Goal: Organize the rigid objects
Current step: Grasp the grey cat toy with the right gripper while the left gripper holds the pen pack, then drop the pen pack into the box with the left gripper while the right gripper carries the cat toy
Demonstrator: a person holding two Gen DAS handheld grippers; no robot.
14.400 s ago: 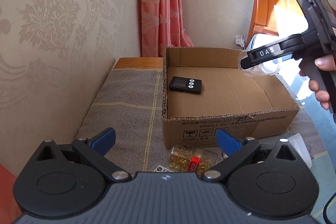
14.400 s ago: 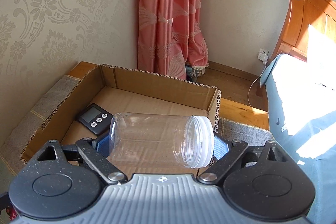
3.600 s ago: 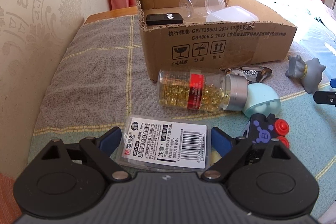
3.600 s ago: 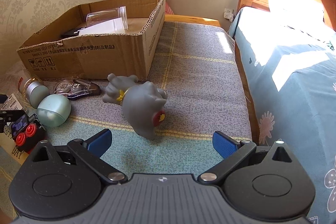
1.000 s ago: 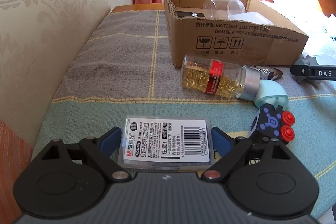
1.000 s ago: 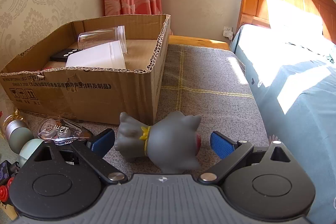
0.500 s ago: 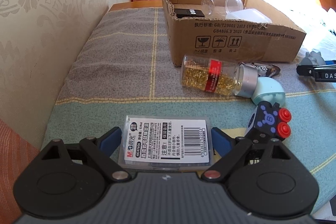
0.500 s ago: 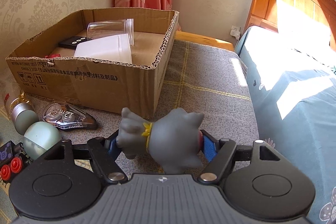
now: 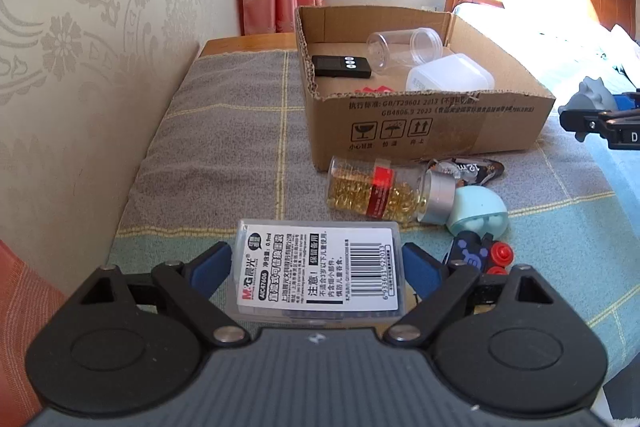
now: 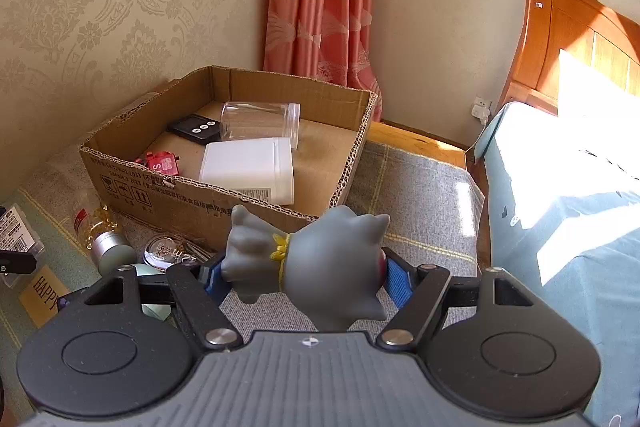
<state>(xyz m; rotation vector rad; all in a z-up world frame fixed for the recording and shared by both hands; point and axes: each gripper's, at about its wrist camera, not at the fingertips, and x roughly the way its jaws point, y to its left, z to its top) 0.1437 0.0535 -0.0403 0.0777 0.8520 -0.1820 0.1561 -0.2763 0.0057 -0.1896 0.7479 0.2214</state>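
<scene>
left gripper point(image 9: 318, 263) is clamped on a flat clear plastic case with a white barcode label point(image 9: 319, 269), and right gripper point(image 10: 304, 277) has just closed on a grey rubber animal figure with a yellow collar point(image 10: 316, 267), both clear of the checked cloth. left on the cloth: a clear bottle of gold capsules point(image 9: 378, 191), a mint egg-shaped case point(image 9: 478, 215), a tape dispenser point(image 9: 466, 169), a small red-buttoned toy point(image 9: 480, 255). beyond, the open cardboard box point(image 9: 432, 125) already holds a clear jar point(image 10: 260, 123), a white tub point(image 10: 248, 167), a black timer point(image 10: 196, 127) and a red piece point(image 10: 160, 161); roughly half done, by judgement.

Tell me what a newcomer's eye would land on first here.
First, the grey toy figure clamped in the right gripper, raised in front of the cardboard box. Next, the labelled plastic case pinched in the left gripper, above the bottle of golden capsules lying on the blanket.
</scene>
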